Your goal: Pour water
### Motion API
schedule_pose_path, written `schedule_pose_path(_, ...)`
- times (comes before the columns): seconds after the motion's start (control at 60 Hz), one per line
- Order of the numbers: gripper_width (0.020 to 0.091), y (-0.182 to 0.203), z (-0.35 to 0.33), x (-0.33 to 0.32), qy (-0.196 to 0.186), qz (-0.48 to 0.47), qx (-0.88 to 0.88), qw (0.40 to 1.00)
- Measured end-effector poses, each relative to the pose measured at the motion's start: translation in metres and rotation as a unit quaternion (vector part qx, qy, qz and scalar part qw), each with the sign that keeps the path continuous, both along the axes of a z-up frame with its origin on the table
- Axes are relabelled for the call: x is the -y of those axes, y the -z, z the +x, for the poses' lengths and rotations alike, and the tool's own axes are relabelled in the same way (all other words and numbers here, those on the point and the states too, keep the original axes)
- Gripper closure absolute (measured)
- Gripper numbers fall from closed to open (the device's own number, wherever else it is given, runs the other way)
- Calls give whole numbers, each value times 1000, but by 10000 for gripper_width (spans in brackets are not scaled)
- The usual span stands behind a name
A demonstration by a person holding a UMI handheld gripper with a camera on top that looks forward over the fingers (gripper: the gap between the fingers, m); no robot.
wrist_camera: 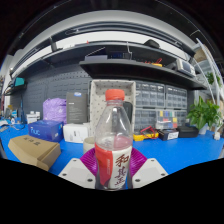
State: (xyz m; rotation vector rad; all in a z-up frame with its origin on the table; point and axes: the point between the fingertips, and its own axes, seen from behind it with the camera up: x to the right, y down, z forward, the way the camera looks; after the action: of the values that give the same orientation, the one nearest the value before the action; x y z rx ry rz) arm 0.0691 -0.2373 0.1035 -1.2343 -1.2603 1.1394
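Bottle point(113, 138) is sitting right between the two fingers of the claw point(113, 168), standing upright, red cap on top and a red label with white lettering low down. It's clear plastic and looks like it has water in it. The purple pads point(137, 160) are hugging it from both sides, so as far as I can tell the claw is clamped on the bottle, low on the body around the label. Can't see the base, so no idea if it's resting on the blue tabletop point(180, 152) or lifted a bit.

So the key thing for pouring: the bottle's long axis runs straight up, crosswise to the way the fingers point, and it's dead centre in the grip. My guess is the cap has to come off first, since it looks to be on.

Further out, there's a cardboard box point(34, 151) off to the left of the fingers on the tabletop, a blue box point(45, 129) and a white box point(75, 132) behind that, and a green plant point(205, 115) toward the far right edge. I don't see an obvious cup to pour into.
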Motion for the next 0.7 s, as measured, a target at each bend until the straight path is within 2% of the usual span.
schedule_pose_path(0.317, 738, -7, -4, -1, -35, 31, 22, 999)
schedule_pose_path(0.517, 739, -29, -26, -35, -34, 223, 37, 973)
schedule_pose_path(0.7, 740, -43, -62, -64, -22, 462, 37, 886)
